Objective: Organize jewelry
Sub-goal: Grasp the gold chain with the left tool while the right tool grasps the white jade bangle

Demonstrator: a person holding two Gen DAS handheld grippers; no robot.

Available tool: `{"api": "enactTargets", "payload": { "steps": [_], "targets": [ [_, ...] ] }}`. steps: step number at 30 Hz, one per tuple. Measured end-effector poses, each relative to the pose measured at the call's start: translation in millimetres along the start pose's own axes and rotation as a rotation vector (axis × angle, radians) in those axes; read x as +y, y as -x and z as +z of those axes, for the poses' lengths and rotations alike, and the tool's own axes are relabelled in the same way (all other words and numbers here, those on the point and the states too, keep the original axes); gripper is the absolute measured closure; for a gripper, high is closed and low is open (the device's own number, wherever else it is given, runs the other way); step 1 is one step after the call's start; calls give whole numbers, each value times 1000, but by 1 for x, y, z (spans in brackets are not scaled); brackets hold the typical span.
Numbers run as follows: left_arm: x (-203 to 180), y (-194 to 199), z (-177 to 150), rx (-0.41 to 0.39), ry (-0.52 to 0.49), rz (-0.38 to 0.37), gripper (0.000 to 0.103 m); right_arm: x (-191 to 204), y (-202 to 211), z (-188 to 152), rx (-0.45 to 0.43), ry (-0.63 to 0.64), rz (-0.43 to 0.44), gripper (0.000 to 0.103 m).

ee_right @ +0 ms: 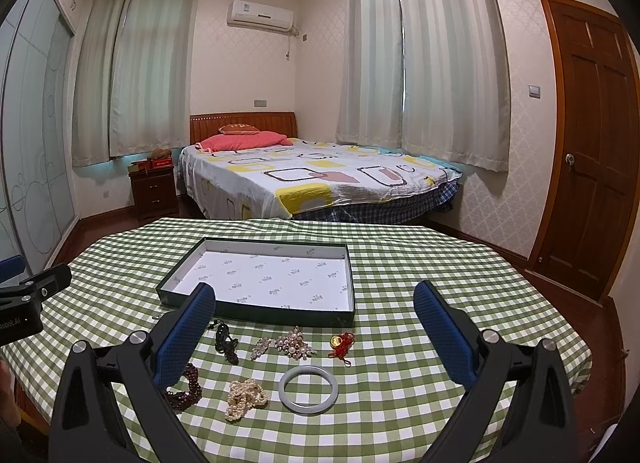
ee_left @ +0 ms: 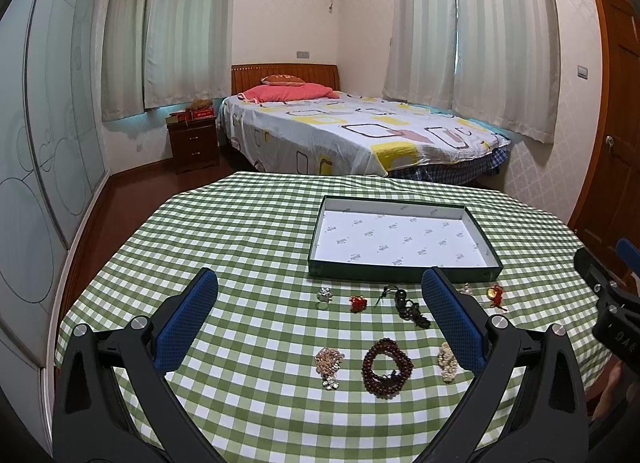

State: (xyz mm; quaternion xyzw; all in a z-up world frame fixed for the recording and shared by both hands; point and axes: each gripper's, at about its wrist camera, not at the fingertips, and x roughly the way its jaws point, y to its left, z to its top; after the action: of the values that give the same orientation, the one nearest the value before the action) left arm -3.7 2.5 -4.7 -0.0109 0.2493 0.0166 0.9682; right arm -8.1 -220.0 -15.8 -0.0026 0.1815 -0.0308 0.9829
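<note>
A shallow dark green tray [ee_left: 400, 272] with a white lining lies on the green checked table; it also shows in the right wrist view [ee_right: 256, 309]. Jewelry lies in front of it: a dark red bead bracelet [ee_left: 387, 367], a pearl strand [ee_right: 245, 399], a pale jade bangle [ee_right: 308, 390], a pearl brooch [ee_right: 294, 347], a gold charm on red cord [ee_right: 341, 345], a black cord pendant [ee_left: 410, 307], a silver ring [ee_left: 324, 296] and a pinkish bead piece [ee_left: 329, 363]. My left gripper [ee_left: 318, 305] is open and empty above them. My right gripper [ee_right: 314, 321] is open and empty.
The table's far edge [ee_left: 320, 177] drops off toward a bed [ee_left: 360, 131]. A nightstand [ee_left: 194, 143] stands at the left, a wooden door [ee_right: 588, 143] at the right. The right gripper's body [ee_left: 608, 295] shows at the left view's right edge.
</note>
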Motion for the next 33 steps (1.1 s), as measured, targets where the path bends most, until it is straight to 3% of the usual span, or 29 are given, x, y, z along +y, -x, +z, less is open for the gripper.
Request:
{"api": "enactTargets", "payload": {
  "steps": [8, 14, 18, 23, 25, 27, 33],
  "targets": [
    [18, -45, -25, 44, 13, 32, 4, -10, -31, -33, -1, 35, -29, 6],
    [31, -84, -52, 183, 35, 10, 5, -19, -61, -64, 84, 35, -19, 6],
    [27, -103, -71, 275, 28, -1, 20, -22, -74, -79, 131, 29, -3, 6],
    [18, -122, -90, 367, 18, -22, 23, -25, -88, -93, 195, 18, 21, 6],
    [17, -129, -96, 396, 15, -24, 32, -25, -92, -95, 210, 13, 28, 6],
    [17, -137, -99, 418, 27, -37, 38, -25, -97, -99, 226, 7, 38, 6],
    [7, -142, -101, 409, -25, -28, 40, -27, -107, -103, 268, -4, 57, 6]
  ]
}}
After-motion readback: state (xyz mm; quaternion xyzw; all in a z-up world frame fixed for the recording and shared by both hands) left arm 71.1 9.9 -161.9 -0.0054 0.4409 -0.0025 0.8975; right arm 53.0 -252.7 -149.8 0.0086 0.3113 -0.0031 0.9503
